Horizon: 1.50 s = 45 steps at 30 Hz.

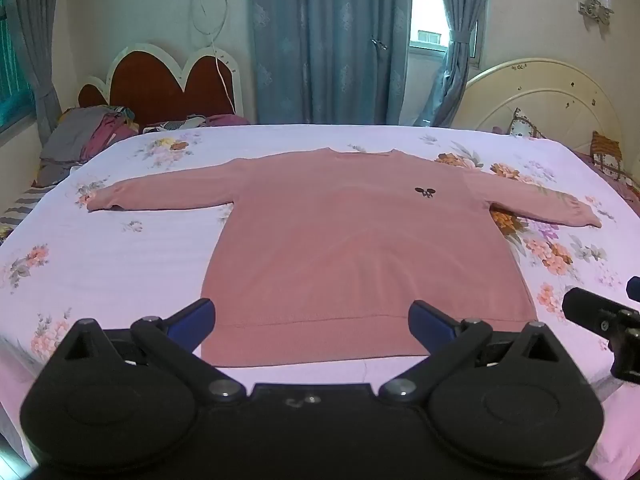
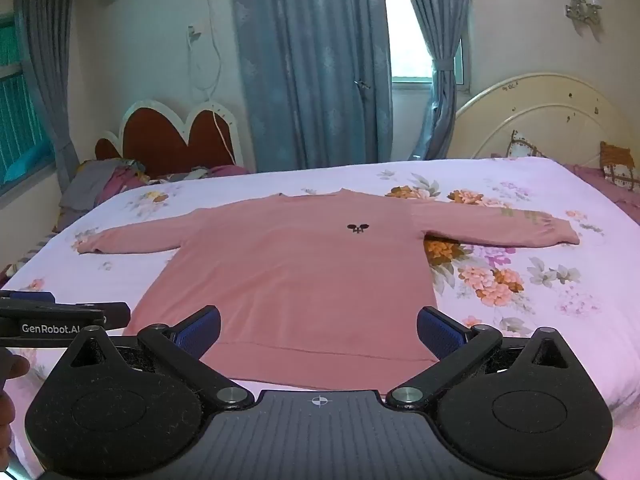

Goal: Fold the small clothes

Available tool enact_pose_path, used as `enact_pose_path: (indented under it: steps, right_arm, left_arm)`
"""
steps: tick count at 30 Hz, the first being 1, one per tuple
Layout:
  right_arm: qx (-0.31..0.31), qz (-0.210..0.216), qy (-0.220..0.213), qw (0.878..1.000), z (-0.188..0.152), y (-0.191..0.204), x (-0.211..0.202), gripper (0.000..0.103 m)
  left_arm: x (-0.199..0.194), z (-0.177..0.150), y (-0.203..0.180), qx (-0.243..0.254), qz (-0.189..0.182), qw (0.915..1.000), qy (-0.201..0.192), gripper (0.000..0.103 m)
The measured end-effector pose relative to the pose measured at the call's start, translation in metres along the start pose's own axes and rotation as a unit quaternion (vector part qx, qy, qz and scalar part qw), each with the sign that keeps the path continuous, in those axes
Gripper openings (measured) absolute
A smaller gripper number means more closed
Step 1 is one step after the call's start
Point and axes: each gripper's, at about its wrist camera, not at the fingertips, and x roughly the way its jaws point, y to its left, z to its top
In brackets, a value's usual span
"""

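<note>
A pink long-sleeved sweater [image 1: 352,240] lies flat and face up on the floral bedsheet [image 1: 120,256], sleeves spread to both sides, hem nearest me. It has a small dark emblem [image 1: 424,192] on the chest. It also shows in the right wrist view [image 2: 304,276]. My left gripper [image 1: 312,322] is open and empty, hovering just above the hem. My right gripper [image 2: 318,330] is open and empty, above the hem too. The right gripper shows at the right edge of the left wrist view [image 1: 600,316]; the left gripper shows at the left edge of the right wrist view [image 2: 64,316].
A pile of clothes [image 1: 84,136] lies at the far left by a red heart-shaped headboard [image 1: 168,84]. A cream headboard [image 1: 548,100] and pillows [image 1: 608,156] stand at the right. Blue curtains [image 1: 328,40] hang behind the bed.
</note>
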Motion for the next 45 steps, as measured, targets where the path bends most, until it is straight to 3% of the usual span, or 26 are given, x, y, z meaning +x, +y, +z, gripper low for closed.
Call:
enact_pose_path:
  steps: [45]
  right_arm:
    - [0.009,-0.005,0.006,1.0,-0.002,0.003,0.012,0.103]
  left_arm:
    - [0.004,0.0,0.012,0.001,0.002,1.0,0.001,0.103]
